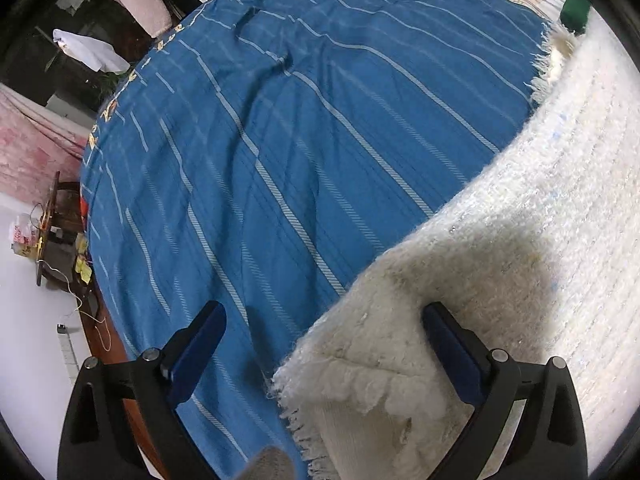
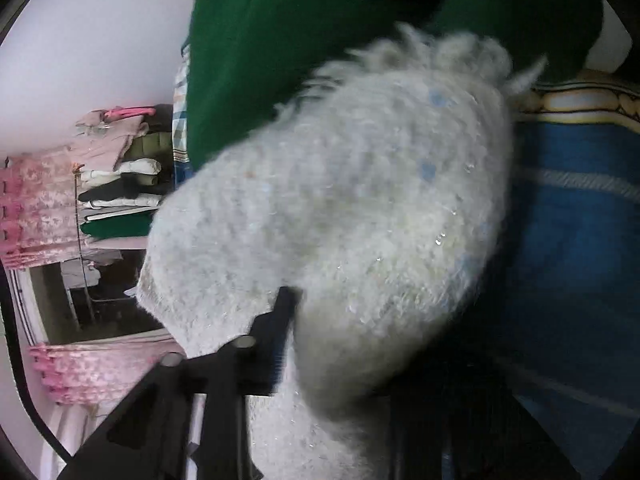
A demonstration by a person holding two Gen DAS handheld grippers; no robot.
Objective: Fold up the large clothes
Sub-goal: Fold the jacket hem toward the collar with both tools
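Note:
A white fuzzy garment (image 1: pixel 520 220) with fringed edges lies spread over the right part of a blue striped bedspread (image 1: pixel 300 120). My left gripper (image 1: pixel 323 309) points down over its near corner and is open wide: one finger is above the bedspread, the other above the garment, and neither presses on it. In the blurred right wrist view, a bunched end of the garment (image 2: pixel 360 184) billows over my right gripper (image 2: pixel 336 320), which is shut on it. Only one of its fingers (image 2: pixel 282 320) shows; the cloth hides the other.
A person's green sleeve (image 2: pixel 260 40) fills the top of the right wrist view. The bed's left edge drops to a white floor (image 1: pixel 28 320), where a small wooden stand (image 1: pixel 56 224) holds cables. Pink curtains (image 2: pixel 36 204) and a clothes rack (image 2: pixel 116 184) stand beyond.

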